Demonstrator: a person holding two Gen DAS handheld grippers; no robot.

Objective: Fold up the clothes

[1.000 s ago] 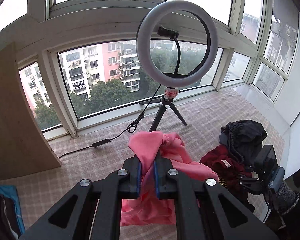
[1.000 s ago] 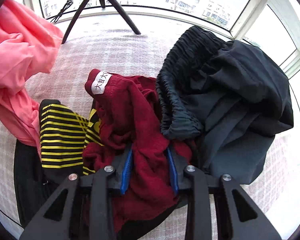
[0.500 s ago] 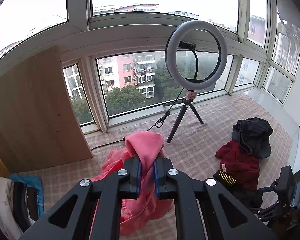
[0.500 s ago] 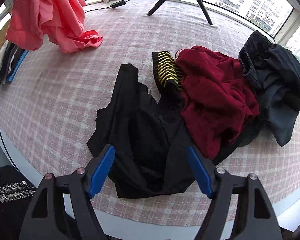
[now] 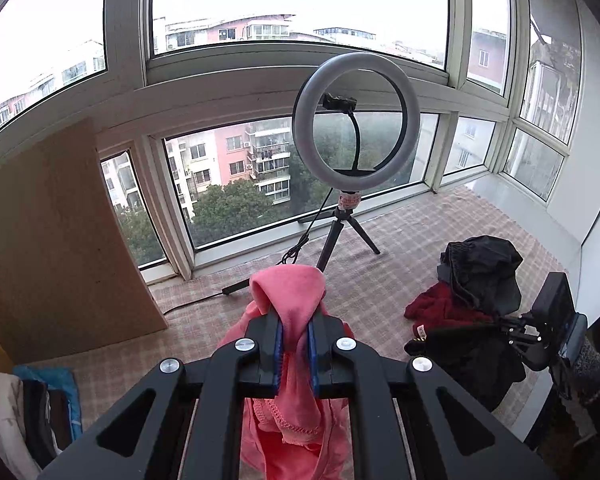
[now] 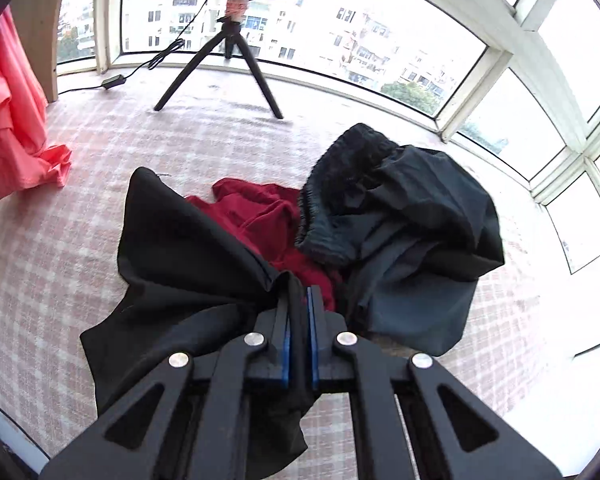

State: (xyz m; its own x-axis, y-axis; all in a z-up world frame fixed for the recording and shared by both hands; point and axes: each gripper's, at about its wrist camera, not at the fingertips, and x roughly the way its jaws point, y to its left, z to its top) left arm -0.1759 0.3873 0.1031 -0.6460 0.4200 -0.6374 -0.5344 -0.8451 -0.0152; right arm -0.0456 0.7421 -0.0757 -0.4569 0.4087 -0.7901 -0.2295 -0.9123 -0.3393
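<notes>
My left gripper point(image 5: 294, 320) is shut on a pink garment point(image 5: 292, 392) that drapes over its fingertips and hangs below, lifted off the checked surface. The same pink garment point(image 6: 16, 128) hangs at the far left of the right wrist view, its hem touching the cloth. My right gripper point(image 6: 299, 300) is shut on an edge of a black garment point(image 6: 188, 272), which is pulled up from the pile. Behind it lie a dark red garment point(image 6: 268, 220) and dark grey shorts point(image 6: 400, 232) with an elastic waistband. From the left wrist view the pile point(image 5: 472, 292) and the right gripper's body point(image 5: 548, 324) show at the right.
A ring light on a small tripod point(image 5: 356, 128) stands by the window, its cable point(image 6: 140, 72) trailing left. A wooden board point(image 5: 56, 240) leans at the left. Folded clothes point(image 5: 32, 408) lie stacked at the lower left. The checked cloth point(image 6: 60, 240) ends at a front edge.
My right gripper let go of the dark red garment, opened wide over the black one, then shut on the black garment's edge and lifted it. My left gripper rose with the pink garment.
</notes>
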